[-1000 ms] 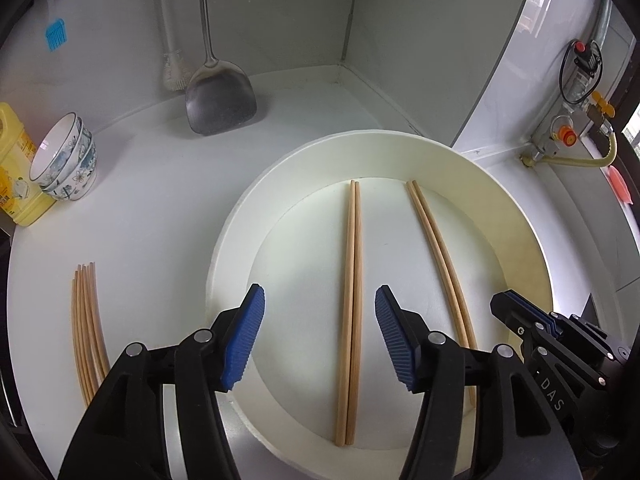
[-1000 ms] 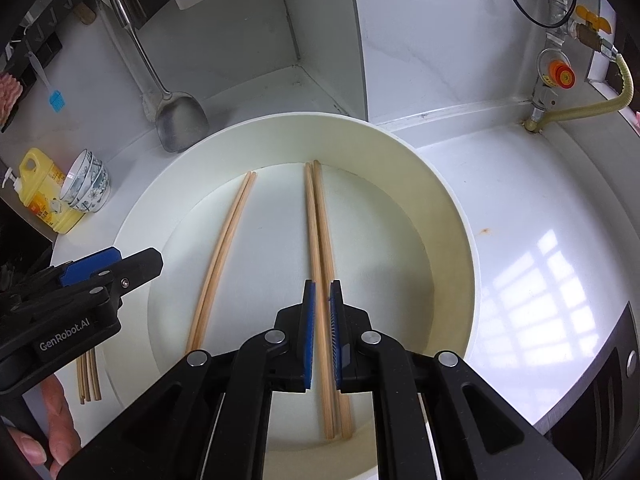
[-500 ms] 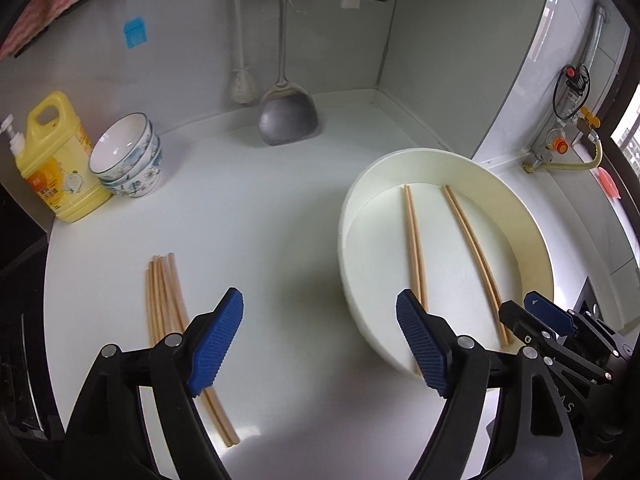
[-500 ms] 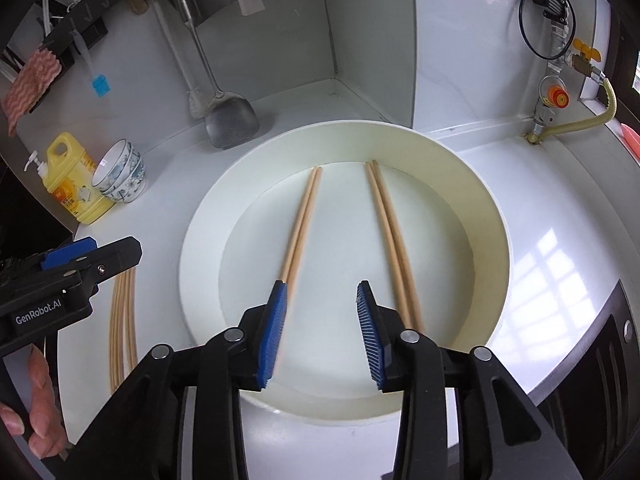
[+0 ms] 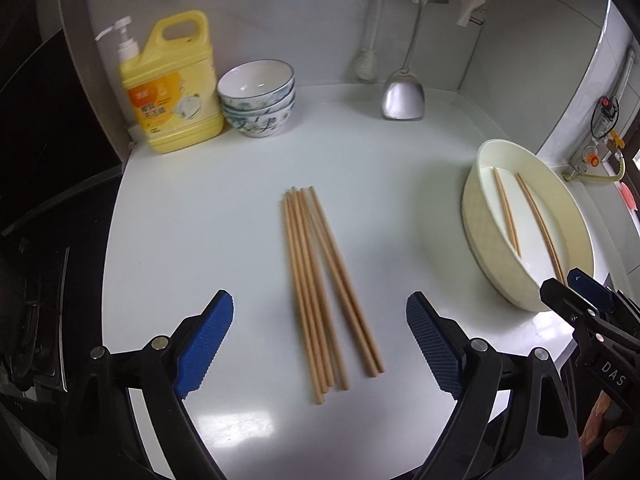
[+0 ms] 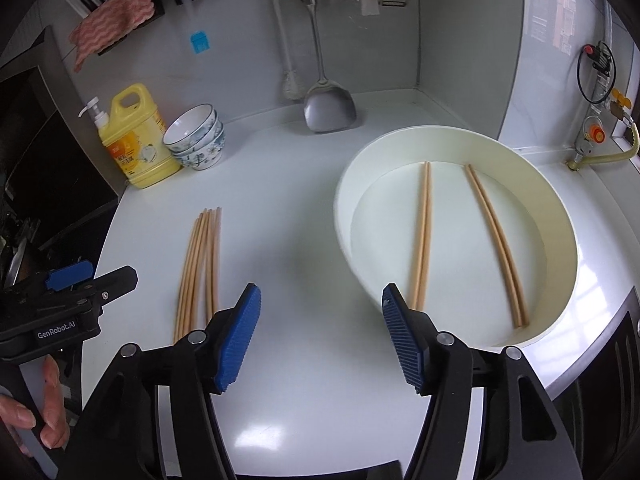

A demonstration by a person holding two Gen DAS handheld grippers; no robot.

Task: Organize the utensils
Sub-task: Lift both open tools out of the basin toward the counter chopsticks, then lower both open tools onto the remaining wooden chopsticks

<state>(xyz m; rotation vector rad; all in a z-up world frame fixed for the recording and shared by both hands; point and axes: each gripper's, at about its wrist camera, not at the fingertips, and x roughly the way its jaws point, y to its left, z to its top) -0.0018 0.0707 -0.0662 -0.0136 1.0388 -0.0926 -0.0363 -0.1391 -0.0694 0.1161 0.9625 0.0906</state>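
Chopsticks [image 5: 320, 284] lie bundled on the white counter [image 5: 224, 208], left of the cream basin [image 6: 560, 216] — two more pairs [image 6: 422, 236] rest inside it. Left gripper [image 5: 320, 344] hangs over the bundle, right gripper [image 6: 320, 336] near the basin's rim — both with jaws opening, nothing between them.

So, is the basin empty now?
No, two pairs of chopsticks lie side by side on the floor of the basin.
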